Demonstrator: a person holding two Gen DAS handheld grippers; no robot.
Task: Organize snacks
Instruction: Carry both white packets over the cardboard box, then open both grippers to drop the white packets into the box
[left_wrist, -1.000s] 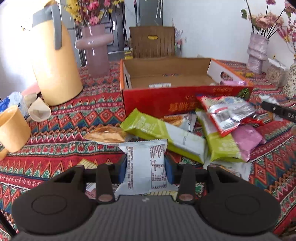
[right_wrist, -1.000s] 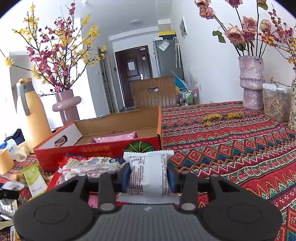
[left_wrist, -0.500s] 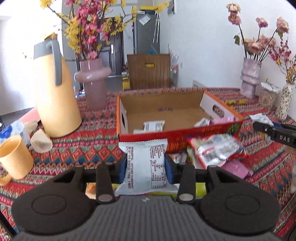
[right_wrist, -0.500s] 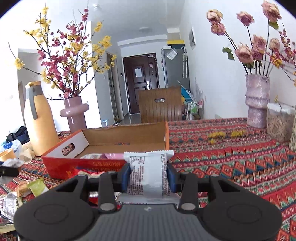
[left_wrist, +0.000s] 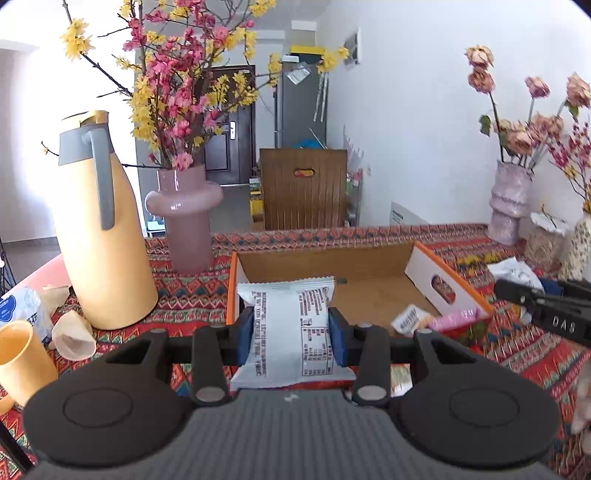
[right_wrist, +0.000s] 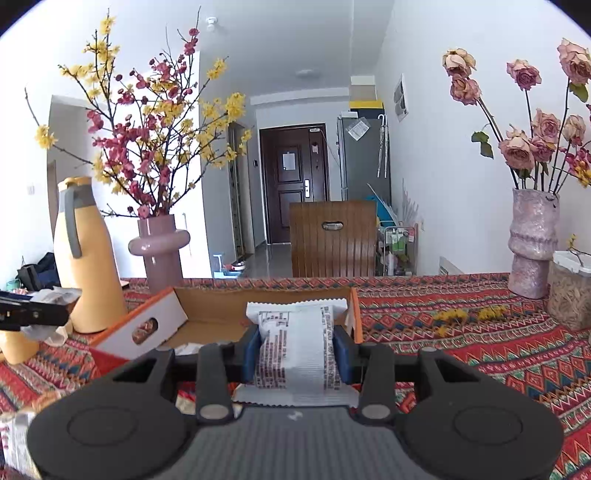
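Left wrist view shows the left tool (left_wrist: 291, 341) clamped on a white snack packet (left_wrist: 290, 332) at the centre of the frame, held above the patterned bench (left_wrist: 184, 295) in front of the open cardboard box (left_wrist: 447, 284). A few wrapped snacks (left_wrist: 436, 319) lie inside the box, lower right. Right wrist view has the right tool (right_wrist: 296, 349) gripping another white packet (right_wrist: 299, 347) at mid-frame before the same box. A yellow jug (left_wrist: 99, 236) stands at left.
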